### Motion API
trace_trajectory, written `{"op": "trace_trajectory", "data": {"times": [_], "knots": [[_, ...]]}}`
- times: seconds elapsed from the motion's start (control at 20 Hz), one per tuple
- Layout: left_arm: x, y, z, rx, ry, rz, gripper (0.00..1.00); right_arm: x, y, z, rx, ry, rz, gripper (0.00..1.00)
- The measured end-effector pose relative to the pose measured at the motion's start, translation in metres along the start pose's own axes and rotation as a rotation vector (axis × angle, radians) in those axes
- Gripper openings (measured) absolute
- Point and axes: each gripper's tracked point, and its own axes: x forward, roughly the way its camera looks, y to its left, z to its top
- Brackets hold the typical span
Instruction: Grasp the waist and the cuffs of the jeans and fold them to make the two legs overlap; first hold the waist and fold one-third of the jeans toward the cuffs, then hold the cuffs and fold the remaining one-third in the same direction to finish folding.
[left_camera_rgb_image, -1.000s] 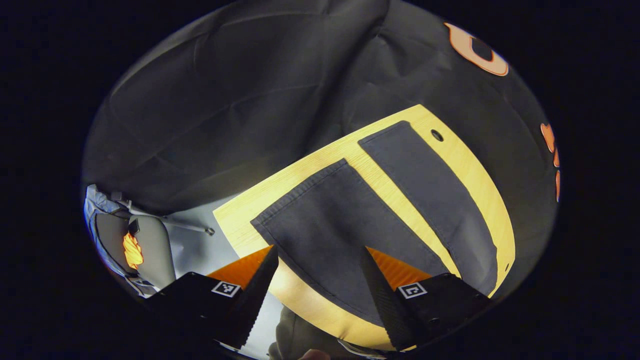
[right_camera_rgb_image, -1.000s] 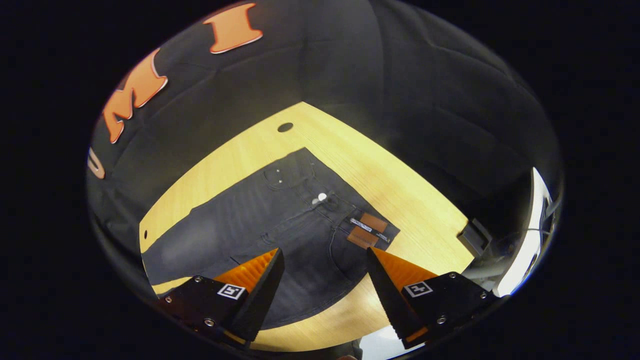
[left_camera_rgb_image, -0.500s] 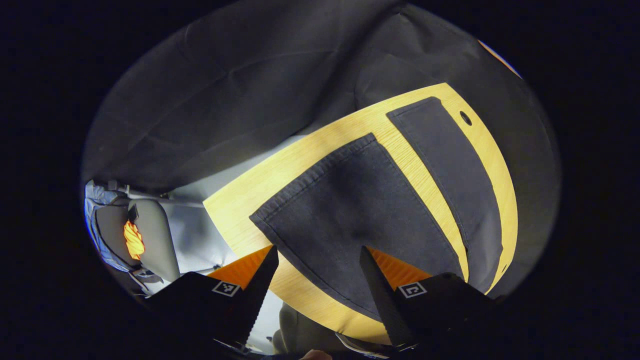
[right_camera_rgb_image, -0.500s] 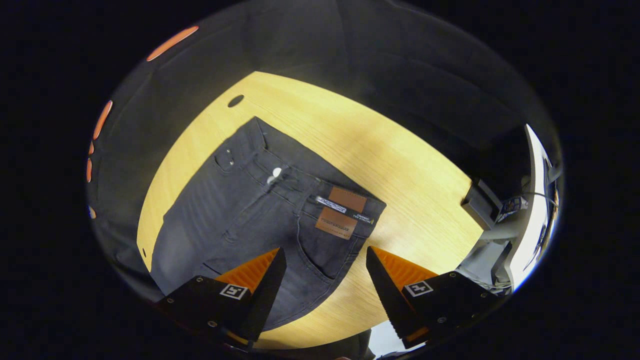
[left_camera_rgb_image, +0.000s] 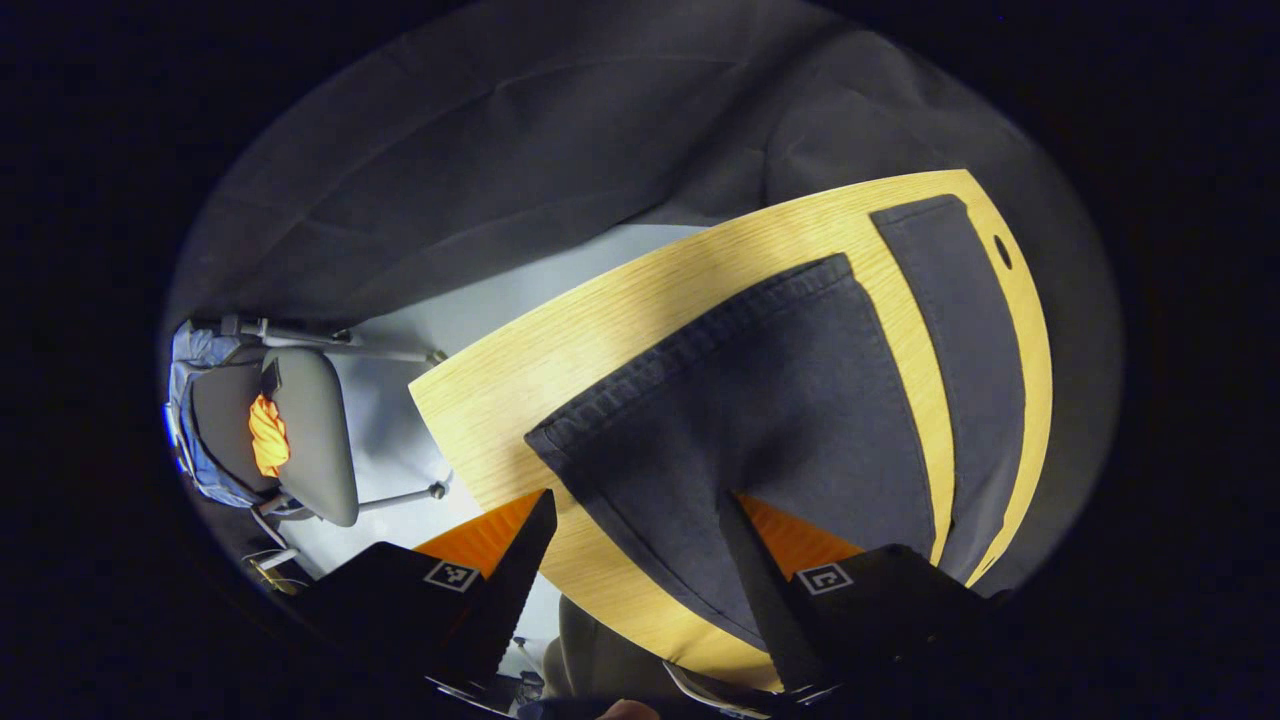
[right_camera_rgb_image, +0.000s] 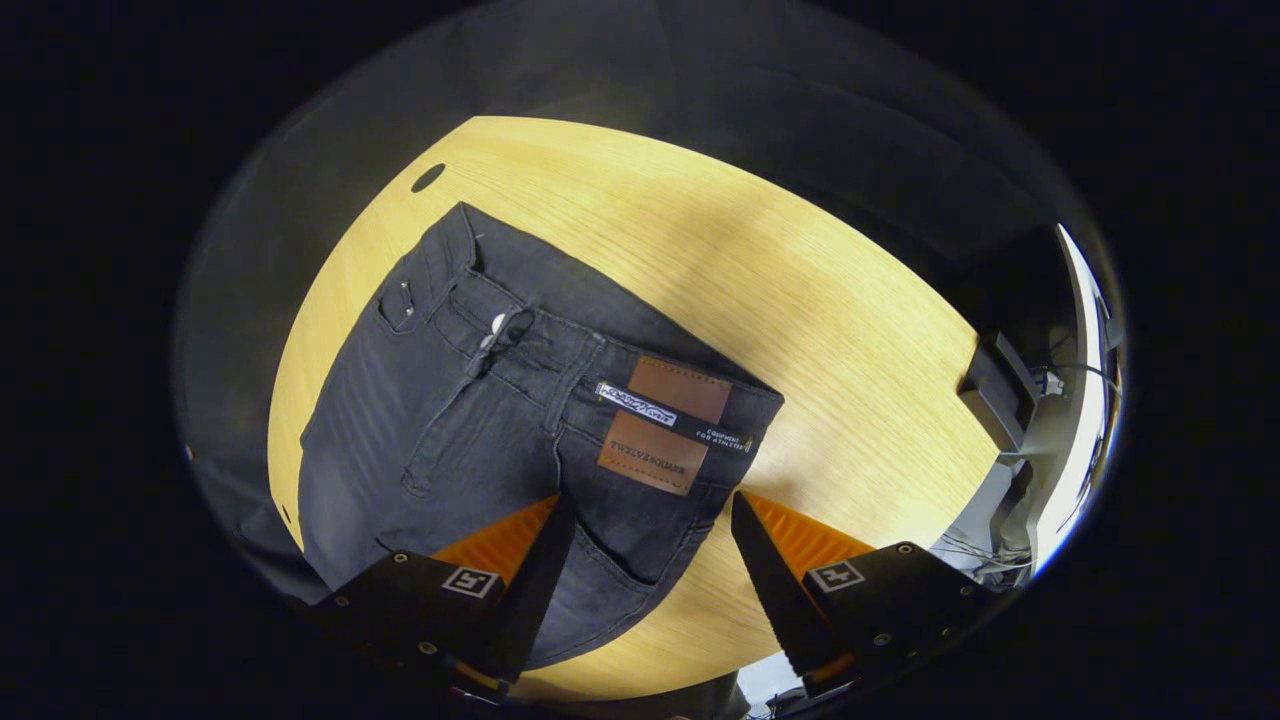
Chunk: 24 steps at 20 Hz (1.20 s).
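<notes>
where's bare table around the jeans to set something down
In the right gripper view, the widest bare wood lies on the table beyond the jeans' waist, out to the edge. In the left gripper view there is a narrow strip between the two legs and a patch past the near cuff. The jeans cover the middle.

jeans (right_camera_rgb_image: 470, 420): matt dark denim | table (right_camera_rgb_image: 800, 300): smooth light wood | patch (right_camera_rgb_image: 665, 425): brown leather

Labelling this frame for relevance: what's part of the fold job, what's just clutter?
Job:
- jeans, flat on the table
- waist
- cuffs
- left gripper, open
- right gripper, open

Clutter:
- chair on the floor
- orange item on it
- black box by the table edge
</notes>
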Motion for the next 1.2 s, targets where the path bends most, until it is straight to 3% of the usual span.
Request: {"op": "trace_trajectory", "data": {"times": [0.2,0.45,0.5,0.55,0.6,0.65,0.75,0.8,0.85,0.9,0.95,1.2], "knots": [[0.021,-0.006,0.007,-0.033,-0.015,0.032,0.99,0.003,-0.001,0.001,-0.015,0.008,-0.044,0.95],[0.007,-0.009,-0.002,-0.040,-0.030,0.036,0.94,0.008,-0.001,0.002,-0.046,0.034,-0.123,0.91],[0.005,-0.011,-0.002,-0.034,-0.040,0.031,0.87,0.007,0.002,0.003,-0.039,0.032,-0.119,0.89],[0.007,-0.015,0.001,-0.012,-0.048,0.026,0.82,0.008,0.000,0.003,-0.025,0.029,-0.105,0.78],[0.007,-0.017,0.003,0.025,-0.063,0.018,0.76,0.006,0.002,0.003,-0.004,0.029,-0.085,0.58],[0.006,-0.021,0.008,0.055,-0.088,0.006,0.64,0.009,0.006,0.002,0.018,0.028,-0.038,0.58],[0.008,-0.028,0.013,0.037,-0.112,-0.041,0.26,0.008,0.010,0.002,0.086,0.023,0.019,0.24],[0.006,-0.034,0.016,0.045,-0.127,-0.086,0.07,0.007,0.009,0.002,0.102,0.004,0.053,0.27],[0.009,-0.037,0.017,0.053,-0.144,-0.137,0.07,0.009,0.011,-0.004,0.148,0.034,0.092,0.28],[0.006,-0.036,0.020,0.056,-0.158,-0.163,0.07,0.005,0.014,-0.003,0.210,0.014,0.129,0.12],[0.009,-0.038,0.021,0.032,-0.163,-0.197,0.01,0.006,0.016,-0.002,0.252,0.030,0.167,0.13],[-0.018,-0.040,0.025,0.012,-0.213,-0.333,0.01,-0.013,0.020,0.008,0.346,-0.043,0.272,0.16]]}}
